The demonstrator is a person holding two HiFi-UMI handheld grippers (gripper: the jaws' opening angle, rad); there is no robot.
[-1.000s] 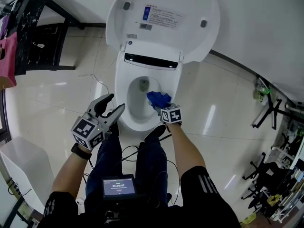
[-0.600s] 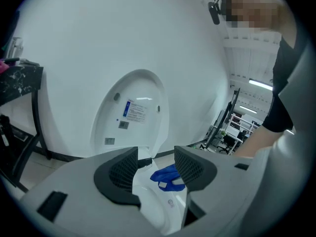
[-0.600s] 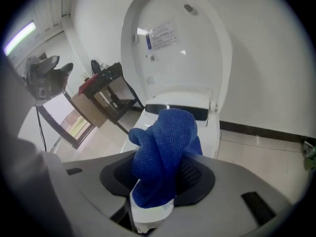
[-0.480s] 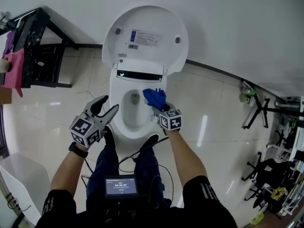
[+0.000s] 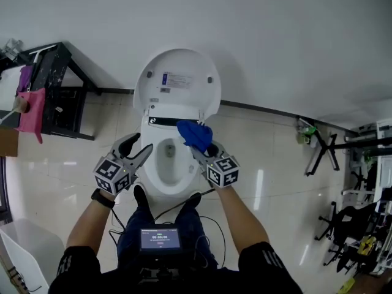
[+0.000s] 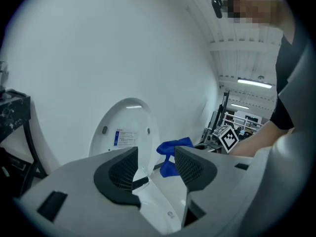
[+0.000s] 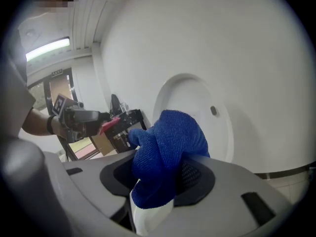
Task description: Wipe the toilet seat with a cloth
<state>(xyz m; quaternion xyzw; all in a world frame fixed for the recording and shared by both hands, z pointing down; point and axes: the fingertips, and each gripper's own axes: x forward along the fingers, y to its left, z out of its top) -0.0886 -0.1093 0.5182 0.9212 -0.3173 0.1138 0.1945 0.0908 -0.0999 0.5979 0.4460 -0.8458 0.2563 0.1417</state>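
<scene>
The right gripper (image 5: 198,147) is clamped shut on a bunched blue microfibre cloth (image 5: 195,135), which fills the space between its dark pads and spills out over their tips. A second ago that cloth sat down on the right-hand side of the white oval toilet seat (image 5: 164,187). Now it is carried up and back, hanging in the air near the hinge end, just below the raised white plastic lid (image 5: 177,81). The right gripper view confirms the lift: the cloth (image 7: 168,152) stands against the lid (image 7: 197,112) and the bare wall, with no seat surface under it.

The left gripper (image 5: 139,144) hovers beside the left edge of the seat with its jaws well apart and nothing held. Through the gap its own view shows only the lid (image 6: 123,132) and the far-off cloth (image 6: 173,149). It takes no part in the wiping (it has barely shifted).

The head camera has also pulled back, so the toilet looks smaller.

I judge the right-side stroke finished, or at least broken off. The cloth is no longer touching anything, so the next pass needs it brought down again, probably on the rear or left part of the seat.
</scene>
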